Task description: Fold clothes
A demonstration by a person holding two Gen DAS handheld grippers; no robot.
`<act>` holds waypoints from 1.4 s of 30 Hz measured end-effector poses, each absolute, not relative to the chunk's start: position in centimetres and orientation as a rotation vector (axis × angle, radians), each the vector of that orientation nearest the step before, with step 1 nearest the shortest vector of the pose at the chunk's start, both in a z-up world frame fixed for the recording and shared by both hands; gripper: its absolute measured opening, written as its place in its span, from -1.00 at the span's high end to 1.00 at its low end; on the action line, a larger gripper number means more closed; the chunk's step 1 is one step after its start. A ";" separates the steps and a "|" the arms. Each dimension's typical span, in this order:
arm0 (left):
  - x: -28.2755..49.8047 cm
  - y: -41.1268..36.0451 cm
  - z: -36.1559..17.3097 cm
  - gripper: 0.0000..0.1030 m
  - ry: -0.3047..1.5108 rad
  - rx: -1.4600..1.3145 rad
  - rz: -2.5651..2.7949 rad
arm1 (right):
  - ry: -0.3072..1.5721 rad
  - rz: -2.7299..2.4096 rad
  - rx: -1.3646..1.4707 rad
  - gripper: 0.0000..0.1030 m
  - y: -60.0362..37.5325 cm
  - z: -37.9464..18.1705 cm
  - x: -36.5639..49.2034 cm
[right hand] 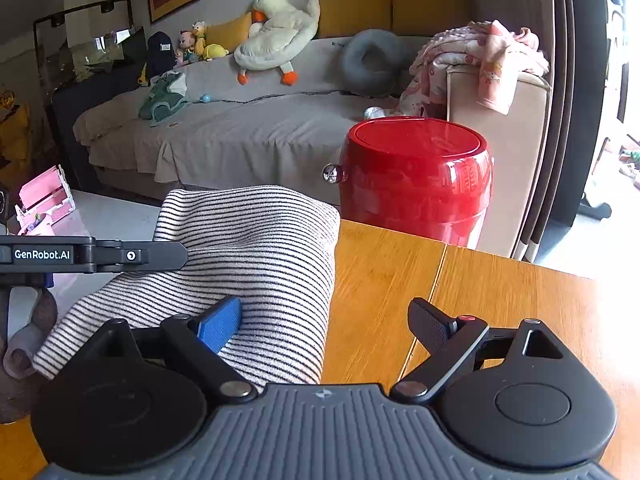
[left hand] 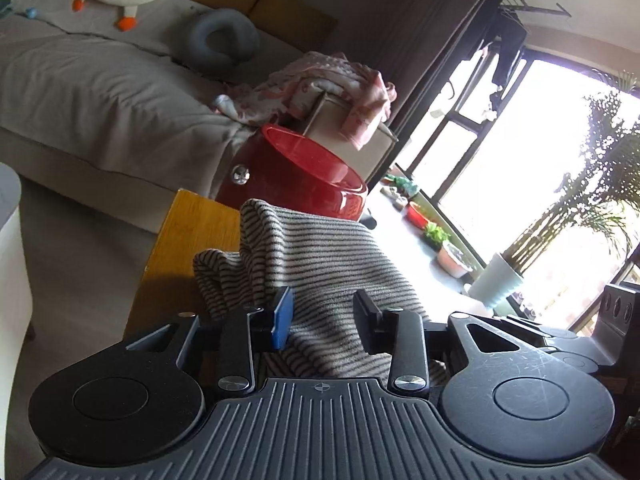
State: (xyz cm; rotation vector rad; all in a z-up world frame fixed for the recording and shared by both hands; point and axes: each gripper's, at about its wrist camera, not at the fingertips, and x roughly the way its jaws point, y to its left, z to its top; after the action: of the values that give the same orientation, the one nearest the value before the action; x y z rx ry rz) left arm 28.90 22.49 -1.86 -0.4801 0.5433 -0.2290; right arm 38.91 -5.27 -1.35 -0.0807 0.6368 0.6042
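Observation:
A black-and-white striped garment (right hand: pixel 256 264) lies folded in a bundle on the wooden table (right hand: pixel 500 292); it also shows in the left wrist view (left hand: pixel 320 264). My left gripper (left hand: pixel 324 320) is open, its fingers straddling the cloth just above it, gripping nothing. It shows from the side in the right wrist view (right hand: pixel 100 256), over the garment's left part. My right gripper (right hand: pixel 324 324) is wide open at the garment's near right edge; its blue-padded left finger (right hand: pixel 220 322) rests on the cloth and the right finger (right hand: pixel 432 322) is over bare wood.
A red round bin (right hand: pixel 416 176) stands just beyond the table's far edge. Behind it is a grey sofa (right hand: pixel 240 128) with a plush duck (right hand: pixel 276 36), a neck pillow and pink clothes (right hand: pixel 480 56) on its armrest. A pink box (right hand: pixel 44 200) sits at left.

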 end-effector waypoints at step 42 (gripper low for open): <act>35.6 23.6 -3.3 0.13 0.592 -0.499 -0.268 | 0.564 0.831 -0.028 -0.16 -4.9 2.4 35.5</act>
State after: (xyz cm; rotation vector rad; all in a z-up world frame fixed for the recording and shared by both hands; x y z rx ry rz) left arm 35.57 23.59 -3.26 -0.4987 0.5922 -0.2676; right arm 35.54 -4.90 2.37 -0.0281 0.5640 0.8310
